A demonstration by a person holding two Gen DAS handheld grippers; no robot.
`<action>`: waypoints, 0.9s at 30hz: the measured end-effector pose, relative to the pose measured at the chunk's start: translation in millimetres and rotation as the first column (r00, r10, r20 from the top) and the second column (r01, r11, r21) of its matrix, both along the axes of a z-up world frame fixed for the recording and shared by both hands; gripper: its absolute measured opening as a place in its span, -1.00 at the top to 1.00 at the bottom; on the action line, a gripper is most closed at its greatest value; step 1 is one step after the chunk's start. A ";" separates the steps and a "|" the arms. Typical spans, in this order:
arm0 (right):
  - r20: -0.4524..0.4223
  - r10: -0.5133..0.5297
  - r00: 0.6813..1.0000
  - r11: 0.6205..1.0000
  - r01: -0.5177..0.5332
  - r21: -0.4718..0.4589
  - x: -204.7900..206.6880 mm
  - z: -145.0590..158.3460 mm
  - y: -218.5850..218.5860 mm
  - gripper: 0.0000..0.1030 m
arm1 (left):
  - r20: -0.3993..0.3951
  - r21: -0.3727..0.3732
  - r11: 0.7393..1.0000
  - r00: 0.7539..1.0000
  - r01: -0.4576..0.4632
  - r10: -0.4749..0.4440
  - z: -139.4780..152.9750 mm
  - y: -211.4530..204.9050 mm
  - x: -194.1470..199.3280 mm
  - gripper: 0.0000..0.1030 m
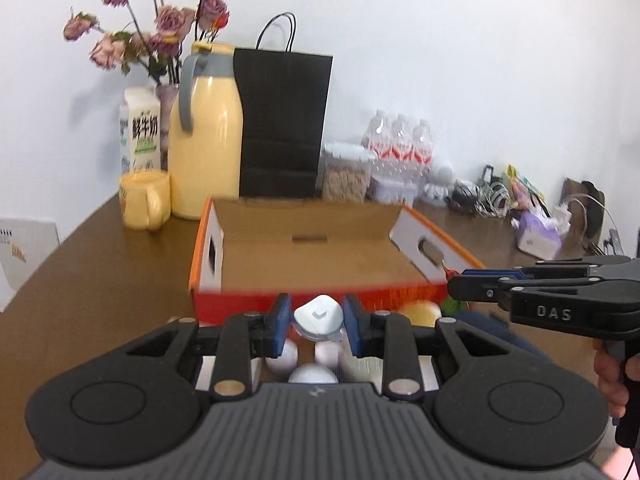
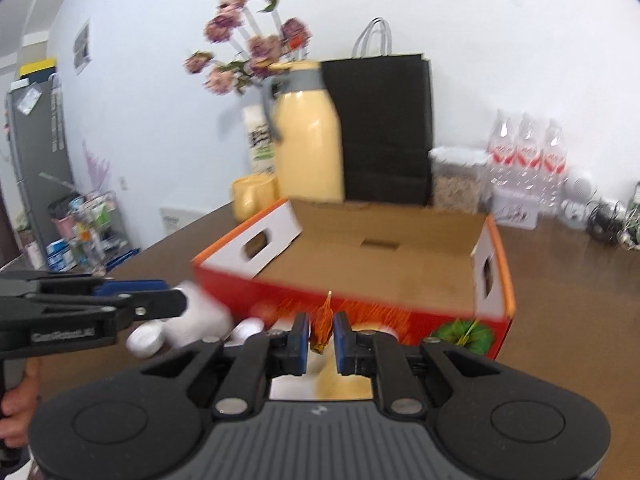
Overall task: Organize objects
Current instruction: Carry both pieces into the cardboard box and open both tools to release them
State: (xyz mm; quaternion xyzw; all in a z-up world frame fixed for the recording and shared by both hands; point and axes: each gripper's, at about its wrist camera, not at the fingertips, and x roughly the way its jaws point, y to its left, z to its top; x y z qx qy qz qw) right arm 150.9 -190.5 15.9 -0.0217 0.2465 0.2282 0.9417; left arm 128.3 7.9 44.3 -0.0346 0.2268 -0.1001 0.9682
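Note:
An open red-and-orange cardboard box [image 1: 320, 258] [image 2: 380, 268] with a bare brown floor stands on the brown table just ahead of both grippers. My left gripper [image 1: 318, 320] is shut on the white cap-shaped top of a pack of small white bottles [image 1: 318, 314], and several round bottles hang below the pads. In the right wrist view that pack [image 2: 192, 320] is a white blur at the left gripper's tip [image 2: 180, 300]. My right gripper [image 2: 322, 332] is shut on the orange-red twisted top [image 2: 323, 326] of a bundle. A yellow fruit [image 1: 420, 314] hangs under it, in front of the box's near wall.
Behind the box stand a yellow jug [image 1: 206, 132], a yellow mug [image 1: 145, 200], a milk carton [image 1: 140, 132], a vase of dried roses [image 1: 160, 32], a black paper bag [image 1: 282, 124], a cereal jar [image 1: 346, 172] and water bottles [image 1: 400, 144]. Cables and tissues [image 1: 536, 232] lie at the right.

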 end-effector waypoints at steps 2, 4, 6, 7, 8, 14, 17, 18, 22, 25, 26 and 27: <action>-0.004 -0.034 0.999 0.999 0.034 -0.002 21.4 2.8 -3.3 0.77 | 0.008 -0.001 1.000 1.000 -0.004 0.004 6.5 -4.2 17.9 0.44; -0.013 -0.062 0.998 0.998 0.062 -0.011 42.9 2.3 -5.2 0.77 | 0.010 0.004 1.000 1.000 -0.012 0.012 11.1 -8.9 36.2 0.44; -0.026 -0.086 0.996 0.996 0.085 -0.031 62.9 -1.1 -4.5 0.77 | 0.009 0.017 1.000 1.000 -0.015 0.015 14.0 -14.7 56.8 0.44; -0.037 -0.094 0.995 0.995 0.093 -0.037 71.4 -3.5 -4.3 0.77 | -0.001 0.025 1.000 1.000 -0.017 0.017 14.3 -17.5 68.3 0.44; -0.048 -0.103 0.994 0.994 0.101 -0.044 80.1 -6.1 -3.9 0.77 | -0.018 0.031 0.999 1.000 -0.023 0.024 13.3 -19.8 80.3 0.44; -0.105 -0.137 0.985 0.987 0.127 -0.098 119.9 -26.5 3.5 0.77 | -0.110 0.073 0.996 0.992 -0.055 0.062 -3.7 -30.0 135.2 0.44; -0.138 -0.147 0.980 0.984 0.130 -0.123 137.0 -36.2 10.0 0.77 | -0.142 0.108 0.991 0.986 -0.073 0.088 -15.6 -35.6 153.6 0.44; -0.147 -0.149 0.978 0.983 0.130 -0.133 141.1 -39.6 12.2 0.77 | -0.154 0.110 0.991 0.984 -0.077 0.094 -19.6 -36.3 158.3 0.44; -0.175 -0.150 0.973 0.981 0.123 -0.153 150.9 -49.4 17.7 0.76 | -0.192 0.125 0.989 0.976 -0.079 0.102 -31.8 -38.2 169.2 0.43; -0.178 -0.159 0.971 0.978 0.129 -0.166 152.0 -53.9 17.8 0.69 | -0.198 0.139 0.986 0.973 -0.094 0.120 -35.2 -37.6 169.3 0.04; -0.177 -0.159 0.971 0.977 0.130 -0.169 151.4 -54.8 17.5 0.60 | -0.200 0.140 0.985 0.971 -0.104 0.131 -35.0 -36.7 169.2 -0.16; -0.176 -0.158 0.972 0.978 0.128 -0.167 150.4 -55.5 16.9 0.39 | -0.191 0.143 0.983 0.971 -0.116 0.142 -34.3 -35.8 168.2 -0.42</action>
